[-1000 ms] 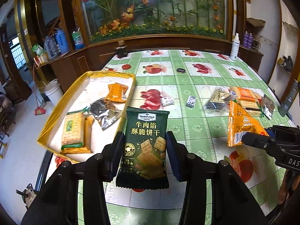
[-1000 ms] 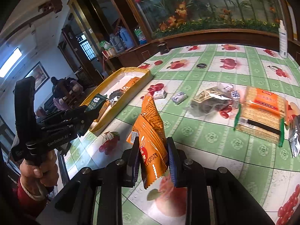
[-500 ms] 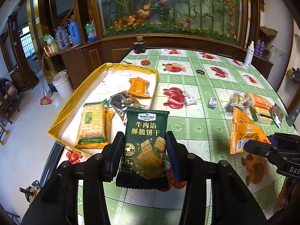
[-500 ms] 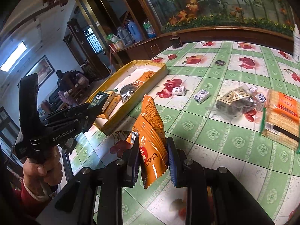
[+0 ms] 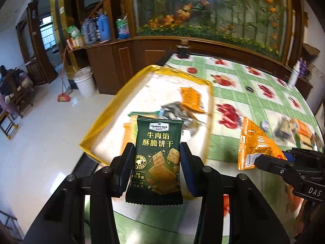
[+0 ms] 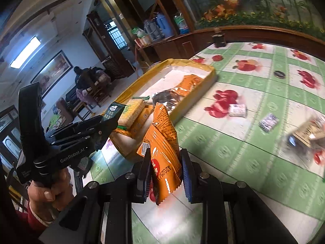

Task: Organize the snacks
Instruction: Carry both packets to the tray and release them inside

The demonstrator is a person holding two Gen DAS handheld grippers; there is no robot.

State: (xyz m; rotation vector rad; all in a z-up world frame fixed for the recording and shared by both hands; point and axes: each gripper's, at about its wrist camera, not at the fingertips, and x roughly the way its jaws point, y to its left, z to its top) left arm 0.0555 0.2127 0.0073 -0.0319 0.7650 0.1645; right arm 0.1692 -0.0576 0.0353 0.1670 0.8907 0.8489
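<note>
Left gripper point(image 5: 157, 162) clamped on green cracker packet point(image 5: 158, 158), right gripper point(image 6: 165, 172) clamped on orange snack bag point(image 6: 162, 150), yellow tray point(image 6: 211, 75) ahead holding biscuit packs point(image 6: 132, 111), small wrapped sweets point(image 6: 237, 110) loose on green tablecloth point(image 6: 233, 142).

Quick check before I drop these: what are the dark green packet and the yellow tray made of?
Dark green packet: looks like thin plastic film with a matte printed face; its zigzag crimped ends suggest a heat-sealed wrapper. Yellow tray: probably a cardboard box lid with glossy golden covering; shiny folded rim, dull white inside. Blur leaves this uncertain.
</note>
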